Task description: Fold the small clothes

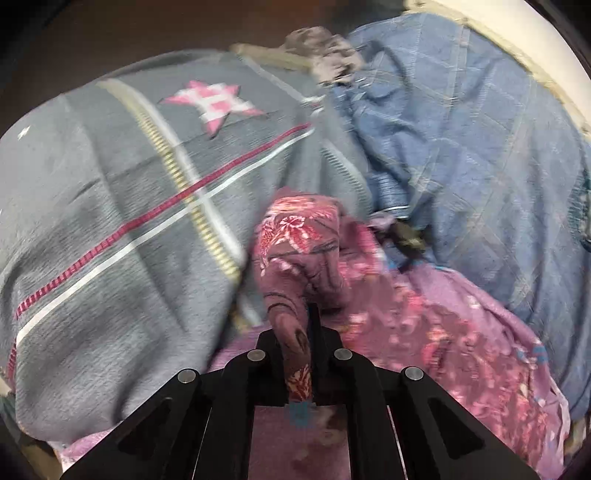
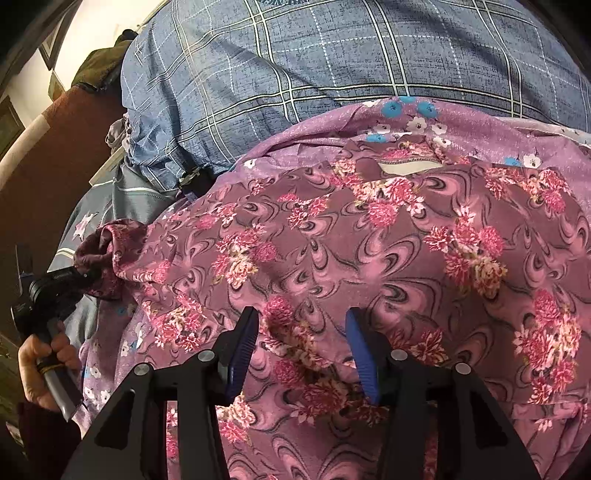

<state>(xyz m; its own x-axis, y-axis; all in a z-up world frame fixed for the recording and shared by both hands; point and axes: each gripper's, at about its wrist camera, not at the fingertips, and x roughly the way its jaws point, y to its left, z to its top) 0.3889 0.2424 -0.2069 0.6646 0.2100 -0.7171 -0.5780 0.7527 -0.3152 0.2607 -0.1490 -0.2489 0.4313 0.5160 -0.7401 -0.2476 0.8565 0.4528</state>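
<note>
The left gripper (image 1: 301, 354) has its black jaws pinched together on a bunched, rolled-up end of the mauve floral garment with pink blossoms and dark swirls (image 1: 295, 251); the fabric rises from between the jaws as a tight roll, probably a sleeve or side edge taken up so it can be carried over the body of the garment. In the right wrist view the same gathered end (image 2: 107, 254) stands raised at the garment's left edge, with the person's hand (image 2: 44, 365) wrapped round the grey handle of that gripper below it.

The right gripper (image 2: 301, 354) has its blue ribbed pads (image 2: 242, 354) standing well apart, pointed down over the spread middle of the floral garment (image 2: 369, 236). The cloth lies between and below them, but I cannot tell whether the tips touch it. They seem placed to pin the middle flat while the other side is folded.

The garment lies mostly spread out, its neck opening (image 2: 402, 166) towards the far side, on a lilac sheet with small blue and white flowers (image 2: 406, 114). Beyond that lies blue bedding with a white check (image 2: 332, 62), and to the left a grey-blue blanket with red, white and yellow stripes and a pink star (image 1: 122, 192). The surface appears to be a soft bed. A pale wall (image 2: 99, 22) with dark-framed pictures shows at the far left.
</note>
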